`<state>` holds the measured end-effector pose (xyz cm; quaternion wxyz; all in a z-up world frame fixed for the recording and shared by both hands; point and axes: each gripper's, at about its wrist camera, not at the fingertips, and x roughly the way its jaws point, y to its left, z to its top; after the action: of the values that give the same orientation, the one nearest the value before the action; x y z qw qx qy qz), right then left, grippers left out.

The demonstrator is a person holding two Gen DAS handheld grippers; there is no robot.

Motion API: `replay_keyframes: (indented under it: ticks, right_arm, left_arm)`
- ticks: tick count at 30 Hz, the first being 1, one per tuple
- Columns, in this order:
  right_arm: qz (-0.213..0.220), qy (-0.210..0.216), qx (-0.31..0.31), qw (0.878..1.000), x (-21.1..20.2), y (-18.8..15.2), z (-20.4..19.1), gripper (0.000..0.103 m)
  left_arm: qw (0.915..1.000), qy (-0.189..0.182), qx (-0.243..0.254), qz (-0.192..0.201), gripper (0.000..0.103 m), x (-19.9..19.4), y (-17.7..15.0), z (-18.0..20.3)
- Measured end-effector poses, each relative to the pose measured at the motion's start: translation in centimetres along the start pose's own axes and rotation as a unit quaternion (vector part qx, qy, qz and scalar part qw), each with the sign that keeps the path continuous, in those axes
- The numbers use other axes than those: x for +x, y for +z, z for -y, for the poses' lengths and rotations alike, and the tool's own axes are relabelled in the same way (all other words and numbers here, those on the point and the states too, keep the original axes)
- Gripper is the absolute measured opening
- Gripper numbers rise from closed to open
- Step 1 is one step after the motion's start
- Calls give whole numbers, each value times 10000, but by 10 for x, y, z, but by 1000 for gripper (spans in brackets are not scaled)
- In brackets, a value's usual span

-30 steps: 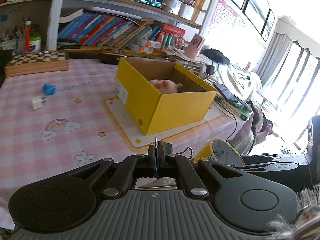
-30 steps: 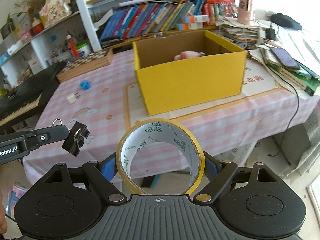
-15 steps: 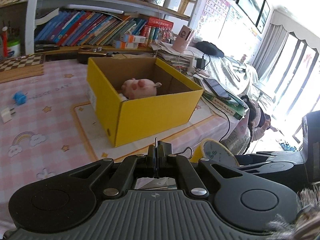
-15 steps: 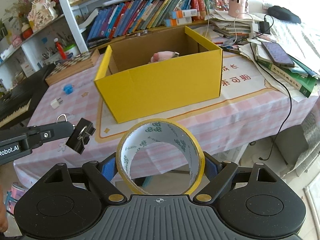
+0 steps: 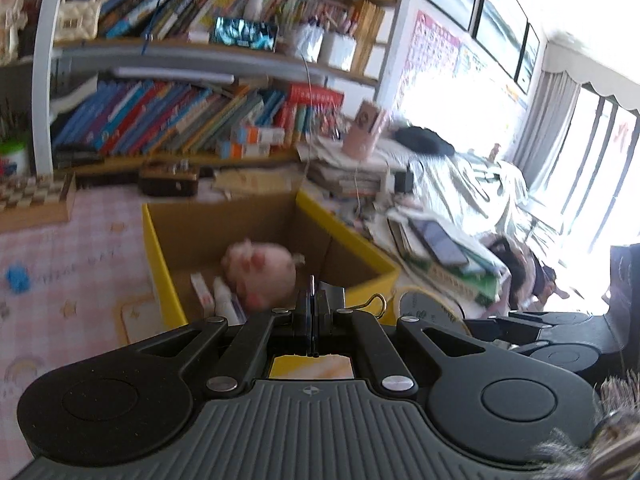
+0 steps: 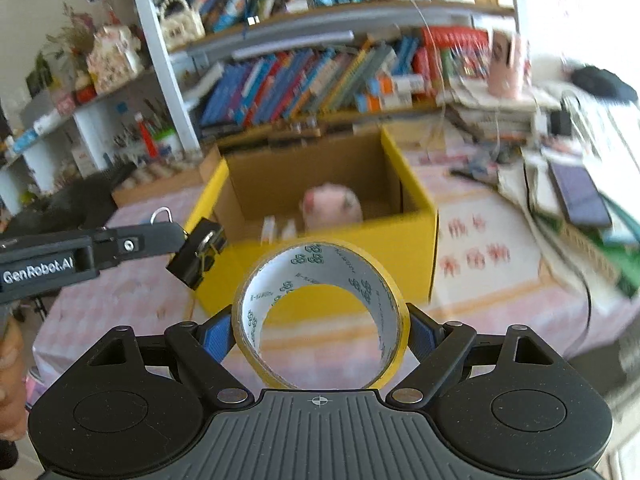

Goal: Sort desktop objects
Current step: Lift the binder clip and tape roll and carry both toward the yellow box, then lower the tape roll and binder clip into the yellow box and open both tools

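My left gripper (image 5: 313, 300) is shut on a black binder clip (image 6: 197, 253) and holds it in the air over the near left corner of the yellow cardboard box (image 6: 332, 264). The clip's wire handle (image 5: 377, 303) shows beside the fingers. My right gripper (image 6: 320, 320) is shut on a roll of yellow tape (image 6: 320, 312), held upright in front of the box. The tape's edge also shows in the left wrist view (image 5: 424, 308). The box (image 5: 168, 276) is open and holds a pink pig toy (image 5: 260, 272) and small white items (image 5: 216, 296).
The box stands on a pink checked tablecloth (image 5: 60, 272). A blue object (image 5: 17, 278) lies at its left and a wooden chessboard box (image 5: 32, 204) at the back left. Stacked books with a phone (image 5: 440, 244) sit right of the box. Bookshelves (image 5: 180, 120) rise behind.
Both grippers have moved forward and up toward the box, still holding the clip and the tape. The box interior now shows from above. The view is motion-blurred.
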<state>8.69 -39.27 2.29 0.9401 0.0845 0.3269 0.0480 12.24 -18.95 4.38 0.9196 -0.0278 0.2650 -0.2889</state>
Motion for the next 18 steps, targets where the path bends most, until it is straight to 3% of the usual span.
replay_keyframes:
  ticks: [8, 13, 18]
  right_arm:
    - [505, 276, -231, 9981, 22, 47, 18, 86]
    - [580, 443, -417, 9965, 45, 65, 24, 86]
    - [504, 623, -606, 9949, 70, 75, 26, 86]
  left_arm:
    - [9987, 470, -69, 201, 1, 26, 27, -3]
    - [9968, 802, -61, 45, 1, 49, 27, -11]
    - [9928, 1150, 252, -242, 1, 77, 18, -13]
